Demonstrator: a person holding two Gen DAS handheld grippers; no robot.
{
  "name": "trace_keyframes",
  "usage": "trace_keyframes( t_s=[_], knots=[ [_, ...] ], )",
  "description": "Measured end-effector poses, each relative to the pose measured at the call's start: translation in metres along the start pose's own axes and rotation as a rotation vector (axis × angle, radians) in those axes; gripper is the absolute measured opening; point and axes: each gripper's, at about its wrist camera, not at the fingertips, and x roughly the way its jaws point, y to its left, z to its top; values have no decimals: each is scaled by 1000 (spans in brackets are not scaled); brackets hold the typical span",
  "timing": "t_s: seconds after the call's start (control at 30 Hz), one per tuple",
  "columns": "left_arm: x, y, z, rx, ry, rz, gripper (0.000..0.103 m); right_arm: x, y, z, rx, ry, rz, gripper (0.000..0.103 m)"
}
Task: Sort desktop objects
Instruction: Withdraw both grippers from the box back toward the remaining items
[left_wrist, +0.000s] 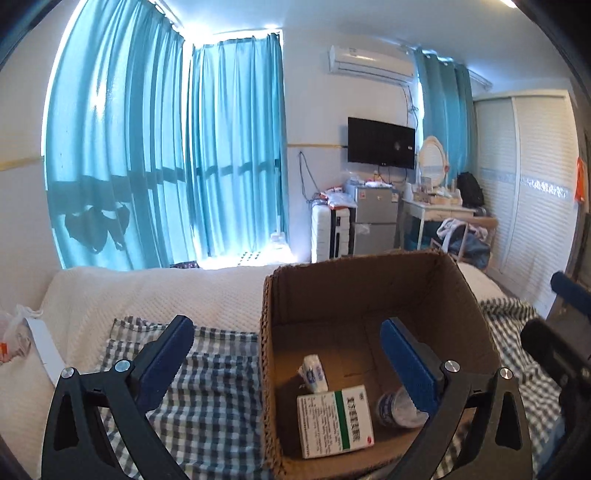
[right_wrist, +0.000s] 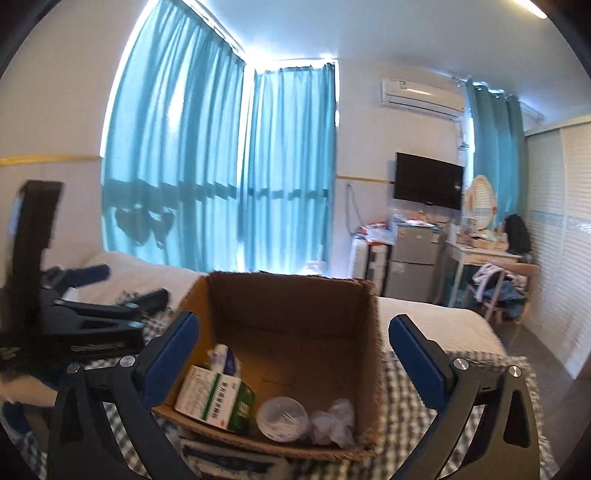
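Note:
An open cardboard box stands on a blue checked cloth. Inside it lie a white-and-green medicine carton, a small white packet and a round clear tub. The right wrist view shows the same box with the carton, the packet, the tub and a crumpled clear wrapper. My left gripper is open and empty, straddling the box's left wall. My right gripper hangs open and empty over the box's near side.
The cloth lies on a bed with a white textured blanket. A plastic bag and a white flat box sit at the bed's left. Teal curtains, a small fridge and a dressing table stand beyond.

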Motion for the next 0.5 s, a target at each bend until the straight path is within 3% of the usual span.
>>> trace_keyframes(
  t_s=[0.3, 0.5],
  knots=[
    [-45, -9, 3, 30, -91, 30, 103, -28, 9, 5, -22, -18, -30, 103],
    [-56, -15, -6, 45, -83, 11, 103, -41, 10, 2, -20, -38, -76, 103]
  ],
)
